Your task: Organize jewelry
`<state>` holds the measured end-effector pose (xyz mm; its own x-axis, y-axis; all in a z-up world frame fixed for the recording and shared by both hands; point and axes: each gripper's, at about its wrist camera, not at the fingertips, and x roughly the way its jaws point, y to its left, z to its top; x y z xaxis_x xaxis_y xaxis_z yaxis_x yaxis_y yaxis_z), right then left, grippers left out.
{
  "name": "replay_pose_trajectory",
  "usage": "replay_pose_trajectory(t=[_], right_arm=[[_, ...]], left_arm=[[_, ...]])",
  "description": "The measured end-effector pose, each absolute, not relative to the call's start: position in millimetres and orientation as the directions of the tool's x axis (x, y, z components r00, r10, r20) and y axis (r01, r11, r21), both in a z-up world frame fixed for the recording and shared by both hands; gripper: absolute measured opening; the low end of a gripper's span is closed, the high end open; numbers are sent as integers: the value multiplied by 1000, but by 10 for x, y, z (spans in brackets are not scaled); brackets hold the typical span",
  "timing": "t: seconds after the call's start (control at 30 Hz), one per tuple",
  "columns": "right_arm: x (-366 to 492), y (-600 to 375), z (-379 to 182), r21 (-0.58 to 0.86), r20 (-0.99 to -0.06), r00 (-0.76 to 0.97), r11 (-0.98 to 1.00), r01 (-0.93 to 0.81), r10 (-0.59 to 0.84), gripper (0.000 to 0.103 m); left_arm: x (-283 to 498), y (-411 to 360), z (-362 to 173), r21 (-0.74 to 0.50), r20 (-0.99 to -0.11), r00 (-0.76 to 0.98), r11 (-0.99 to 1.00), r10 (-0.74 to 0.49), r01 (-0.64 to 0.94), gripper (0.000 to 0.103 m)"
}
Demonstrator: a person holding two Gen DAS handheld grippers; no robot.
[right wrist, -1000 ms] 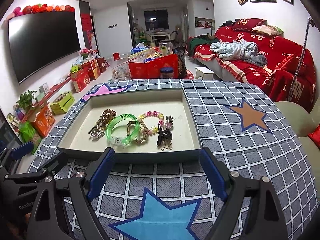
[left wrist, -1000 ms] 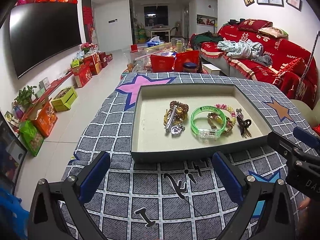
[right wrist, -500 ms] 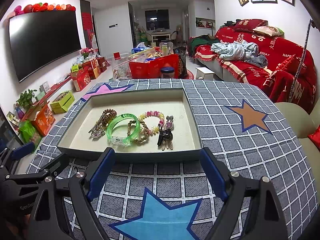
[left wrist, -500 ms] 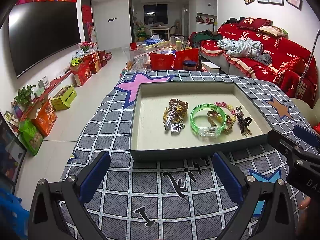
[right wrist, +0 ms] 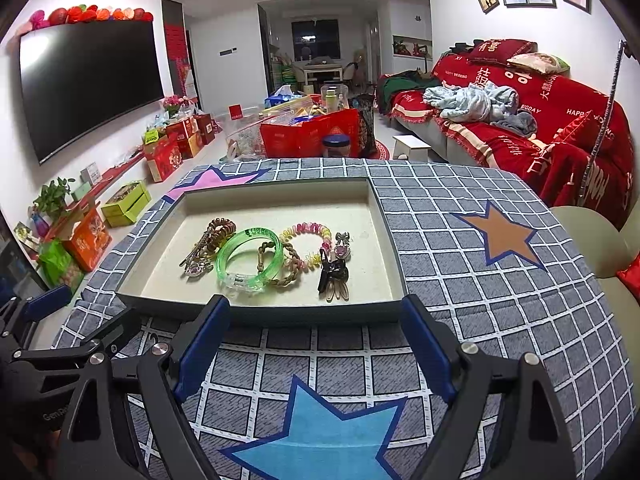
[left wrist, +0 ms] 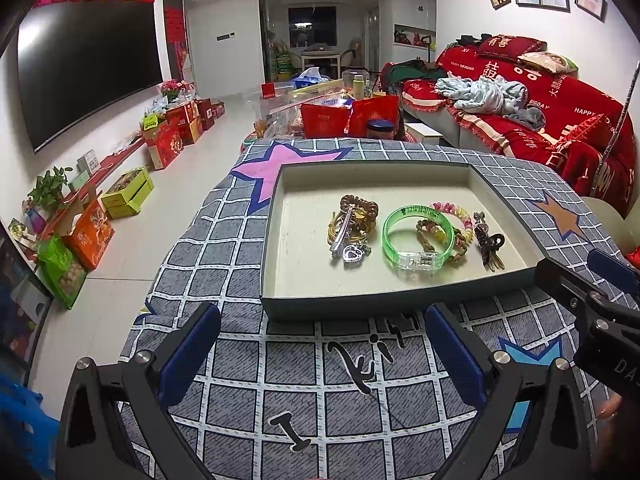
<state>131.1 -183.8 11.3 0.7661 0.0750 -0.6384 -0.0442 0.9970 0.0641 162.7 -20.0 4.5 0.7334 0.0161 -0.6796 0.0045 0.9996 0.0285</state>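
A grey tray (left wrist: pixel 360 306) (right wrist: pixel 256 314) with a cream floor holds the jewelry in a loose row. A green bangle (left wrist: pixel 418 236) (right wrist: pixel 248 258) lies in the middle. A brown coil tie with a silver clip and heart charm (left wrist: pixel 352 228) (right wrist: pixel 208 242) lies left of it. A pastel bead bracelet (left wrist: pixel 454 216) (right wrist: pixel 306 234) and a dark claw clip (left wrist: pixel 490 246) (right wrist: pixel 334 276) lie to the right. My left gripper (left wrist: pixel 320 350) and right gripper (right wrist: pixel 314 340) are both open and empty, just short of the tray's near wall.
The tray sits on a table with a grey checked cloth (right wrist: pixel 480 280) with coloured stars. The right gripper shows at the right edge of the left wrist view (left wrist: pixel 592 300). A red sofa (right wrist: pixel 540 128) stands right, a TV (right wrist: pixel 88 80) left, boxes on the floor.
Both views have shifted slightly; the tray sits a little further from the left gripper. Both grippers stay open and the jewelry has not moved.
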Motion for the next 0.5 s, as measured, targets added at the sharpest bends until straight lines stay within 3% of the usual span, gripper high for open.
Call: replay_pose_trajectory(t=[0.5], right_arm=[[1309, -1832, 113, 65, -638, 766, 997, -45, 76, 88]], left_arm=[[1618, -202, -2, 29, -685, 729, 1000, 19, 2, 103]])
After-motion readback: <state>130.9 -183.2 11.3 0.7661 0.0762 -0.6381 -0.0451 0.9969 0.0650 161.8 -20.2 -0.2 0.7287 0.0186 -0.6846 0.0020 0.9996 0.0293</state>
